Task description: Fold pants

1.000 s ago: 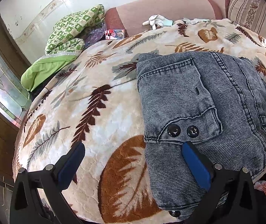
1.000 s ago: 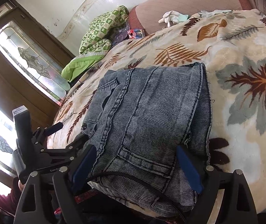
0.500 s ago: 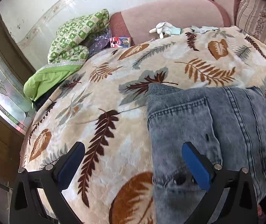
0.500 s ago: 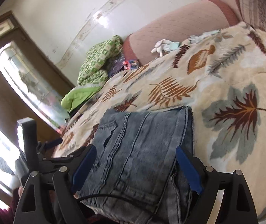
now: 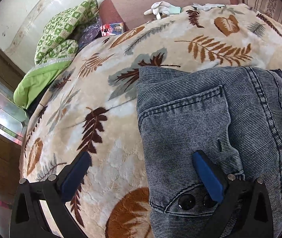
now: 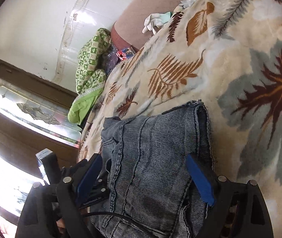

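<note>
Lying folded at the leaf-patterned fleece blanket's [image 5: 109, 162] near edge, grey-blue denim pants [image 5: 216, 130] sit under both grippers. Left gripper [image 5: 141, 176] spread, straddling the bundle's left edge; right gripper [image 6: 145, 180] spread across its width, pinching nothing

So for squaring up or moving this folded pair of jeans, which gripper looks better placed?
Probably the right gripper: its open jaws straddle the folded jeans. The left gripper is open too, with one finger over the jeans' edge and the other over the blanket.

Folded jeans [image 5: 210, 123] on leaf blanket [image 5: 105, 91], right side; left gripper [image 5: 141, 170] wide apart, right finger [image 5: 206, 174] over denim; green quilt [image 5: 61, 37] far left.
</note>
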